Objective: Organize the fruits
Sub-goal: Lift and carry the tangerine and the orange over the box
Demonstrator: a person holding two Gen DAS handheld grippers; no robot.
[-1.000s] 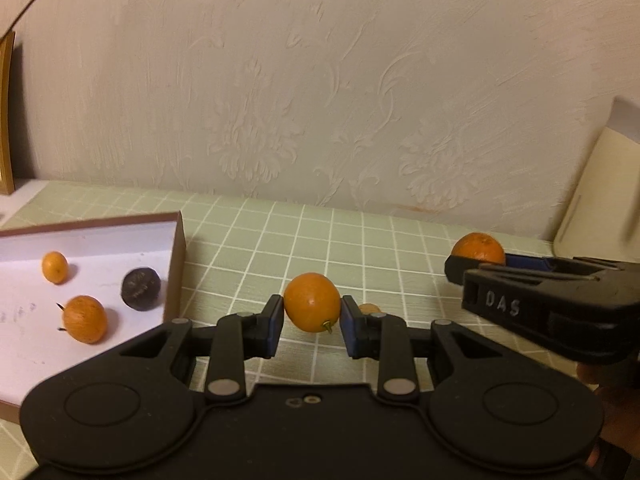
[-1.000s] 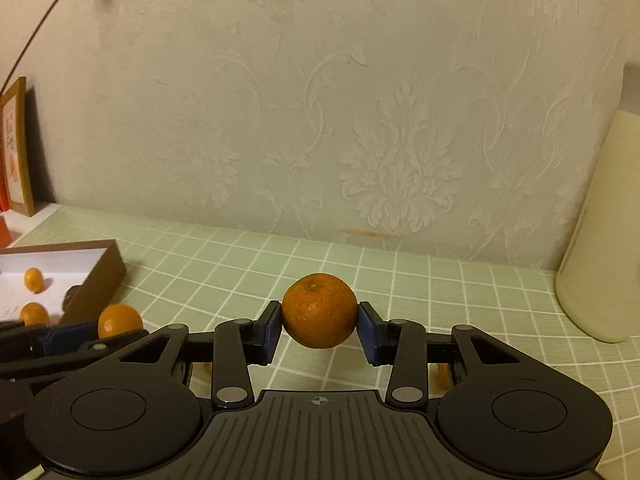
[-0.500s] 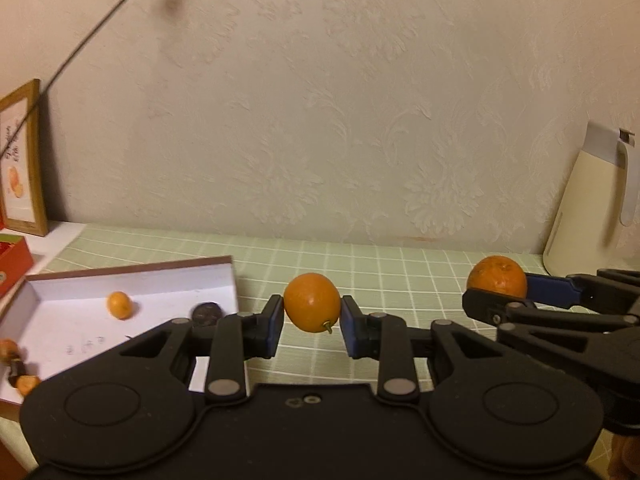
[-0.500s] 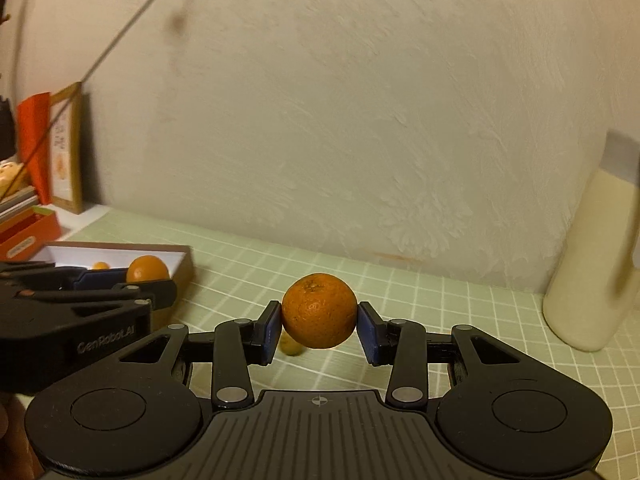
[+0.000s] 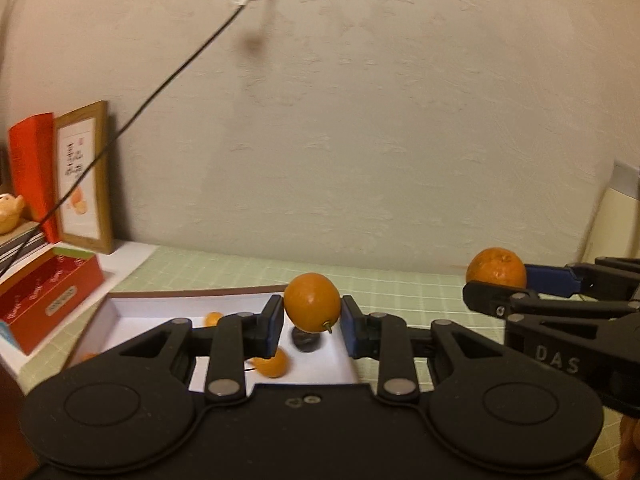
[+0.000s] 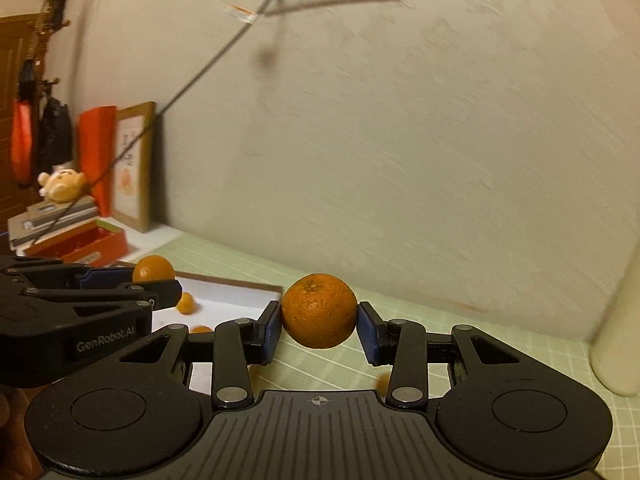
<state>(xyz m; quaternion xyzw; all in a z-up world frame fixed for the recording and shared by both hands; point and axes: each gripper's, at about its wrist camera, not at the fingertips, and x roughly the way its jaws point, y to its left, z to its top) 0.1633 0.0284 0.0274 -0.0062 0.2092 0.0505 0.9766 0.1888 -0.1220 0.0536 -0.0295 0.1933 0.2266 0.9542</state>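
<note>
orange fruit in both tongs, now up at the box

orange is the main thing here: left tongs (image 5: 312,322) are clamped on a small smooth orange fruit (image 5: 312,307) w/ a short stem stub poking out low on its right. right tongs (image 6: 319,330) are clamped on a bigger mandarin (image 6: 319,311), skin dimpled and a bit darker, stem scar on top.

what changed: a sec ago the white box (image 5: 312,368) sat off to the left of the left tongs, w/ green grid worktop (image 5: 400,280) under the held fruit. now the box lies right under and behind the left fruit, and the view has swung up so the wall socket and cable show. the right tongs came along too, and the box's far rim is now just left of the mandarin in the right wrist view. both grips look unchanged, no slip.

meaning, as i read it: both fruits are being carried to the box; left one looks abt ready to drop in, right one is short of the box, over the worktop.

inside the box: a few small orange fruits, e.g. one (image 5: 274,363) below the left tongs, plus a dark round fruit (image 5: 306,340) just beyond it. another small orange one is on the worktop, half hidden under the right tongs.
</note>
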